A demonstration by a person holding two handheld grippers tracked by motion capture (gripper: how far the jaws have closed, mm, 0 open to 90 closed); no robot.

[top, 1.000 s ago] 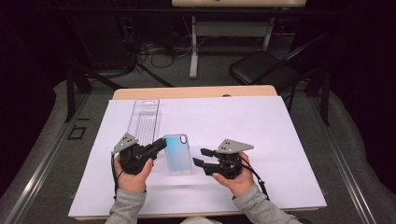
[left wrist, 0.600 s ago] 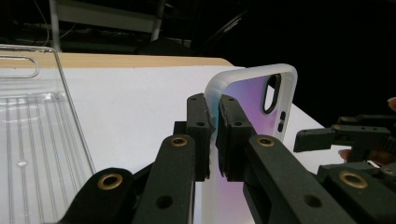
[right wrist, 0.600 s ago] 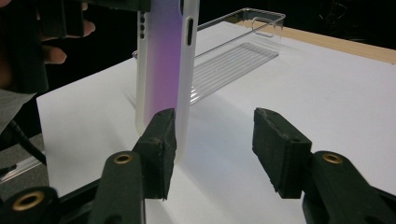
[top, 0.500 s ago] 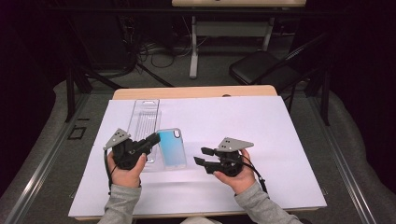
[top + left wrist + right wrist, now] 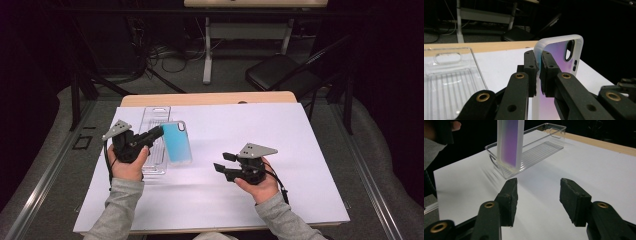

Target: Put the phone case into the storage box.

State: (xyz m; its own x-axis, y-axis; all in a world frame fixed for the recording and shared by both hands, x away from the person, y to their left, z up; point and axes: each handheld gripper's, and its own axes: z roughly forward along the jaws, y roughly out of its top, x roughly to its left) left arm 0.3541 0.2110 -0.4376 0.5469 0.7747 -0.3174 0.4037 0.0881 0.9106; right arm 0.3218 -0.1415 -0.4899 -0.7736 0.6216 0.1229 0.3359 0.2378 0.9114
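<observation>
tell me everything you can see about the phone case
The phone case is a soft-looking cover with a frosted white rim and a back that shades from blue to purple. It has an oval camera cutout and two small slots near one corner. The left claw is shut on its edge, pads on both faces, and holds it lifted off the white sheet, beside and partly over the clear tray. Nothing else touches it; the right claw is open and apart.
</observation>
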